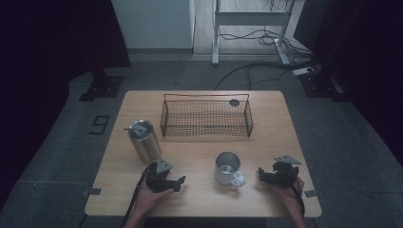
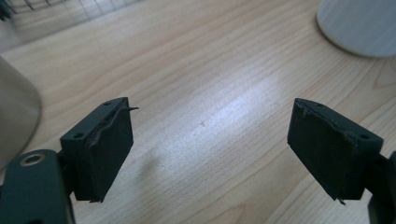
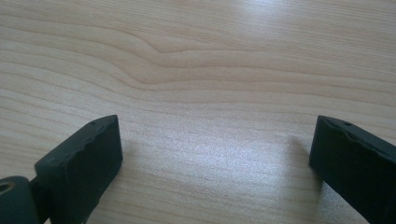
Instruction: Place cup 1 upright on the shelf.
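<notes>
We have both claws low over the wooden counter, one on either side of the steel mug, and this reads to us as a ready stance before a pick. The left claw has its jaws standing well apart with nothing between them; in the left gripper view the pale side of the mug sits off beyond the right jaw, and the tumbler's wall curves in at the left edge. The right claw is likewise spread, its jaws framing bare wood grain, and it touches nothing. The mug stands upright near the front middle of the counter, its handle turned toward the right claw, which we judge makes that side the easier approach. The steel tumbler, lid on, stands upright just behind the left claw. The wire basket lies at the back, probably the destination, with a small dark disc at its far right corner. We can read no brand, label or writing on anything.
</notes>
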{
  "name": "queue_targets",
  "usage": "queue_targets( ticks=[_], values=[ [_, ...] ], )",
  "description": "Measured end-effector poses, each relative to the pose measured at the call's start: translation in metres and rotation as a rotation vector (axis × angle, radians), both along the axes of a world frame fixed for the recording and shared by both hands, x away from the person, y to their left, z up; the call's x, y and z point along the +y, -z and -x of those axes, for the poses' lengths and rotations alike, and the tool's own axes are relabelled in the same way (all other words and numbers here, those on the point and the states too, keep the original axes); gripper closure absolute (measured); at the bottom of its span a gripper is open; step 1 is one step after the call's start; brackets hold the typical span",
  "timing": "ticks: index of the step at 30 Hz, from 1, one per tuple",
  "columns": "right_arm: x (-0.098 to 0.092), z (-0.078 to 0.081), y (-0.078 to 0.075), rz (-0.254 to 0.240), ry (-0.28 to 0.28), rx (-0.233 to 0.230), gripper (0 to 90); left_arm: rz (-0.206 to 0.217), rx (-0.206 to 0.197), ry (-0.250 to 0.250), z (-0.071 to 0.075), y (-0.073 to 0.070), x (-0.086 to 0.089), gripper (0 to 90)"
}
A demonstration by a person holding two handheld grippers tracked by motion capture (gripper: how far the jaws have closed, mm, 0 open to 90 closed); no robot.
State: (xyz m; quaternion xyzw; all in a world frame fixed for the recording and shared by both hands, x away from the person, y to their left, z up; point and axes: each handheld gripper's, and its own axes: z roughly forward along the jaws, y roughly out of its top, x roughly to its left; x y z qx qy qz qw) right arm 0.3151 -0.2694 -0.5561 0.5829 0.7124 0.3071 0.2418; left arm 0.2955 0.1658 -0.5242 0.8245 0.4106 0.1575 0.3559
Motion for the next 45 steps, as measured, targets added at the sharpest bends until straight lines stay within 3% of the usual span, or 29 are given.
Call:
queue_targets(
  ticks=[7, 14, 27, 45],
  values=[
    [0.000, -0.001, 0.000, -0.001, -0.001, -0.002, 2.6, 0.057, -0.036, -0.032, 0.003, -0.015, 0.015, 14.7],
    [-0.001, -0.001, 0.000, 0.001, 0.000, -0.004, 3.3, 0.089, -0.069, -0.061, 0.006, -0.028, 0.030, 14.8],
    [-0.001, -0.001, 0.000, -0.002, 0.001, -0.005, 3.5, 0.114, -0.102, -0.149, 0.010, -0.041, 0.059, 14.5],
    [-0.001, -0.002, 0.000, -0.003, 0.004, -0.007, 4.2, 0.123, -0.134, -0.237, 0.008, -0.045, 0.082, 13.6]
  ],
)
